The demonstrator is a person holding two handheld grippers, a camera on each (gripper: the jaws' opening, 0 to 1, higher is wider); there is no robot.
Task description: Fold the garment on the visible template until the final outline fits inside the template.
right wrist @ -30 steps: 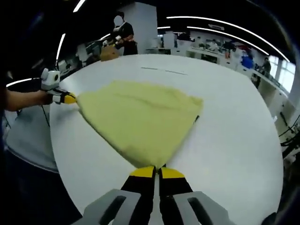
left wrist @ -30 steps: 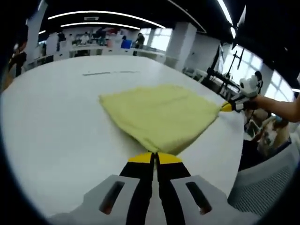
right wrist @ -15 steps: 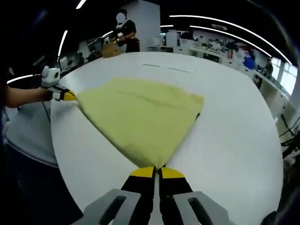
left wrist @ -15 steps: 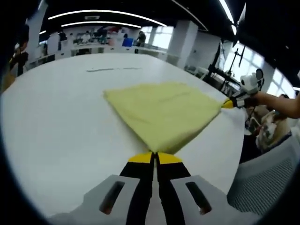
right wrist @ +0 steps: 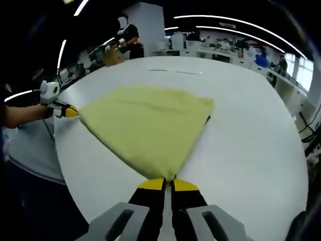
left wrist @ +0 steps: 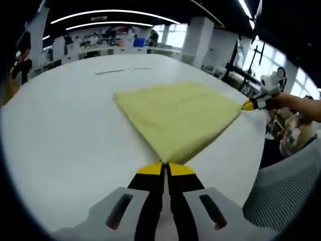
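Each gripper is clamped on a near corner of the yellow garment [left wrist: 176,116]: the left gripper [left wrist: 166,169] on one, the right gripper [right wrist: 167,184] on the other, with the cloth stretched taut between them over the white worktop [left wrist: 65,130]. To fold well, carry both corners forward together at even height, keep the edge straight, and lay it down square so no slack bunches.
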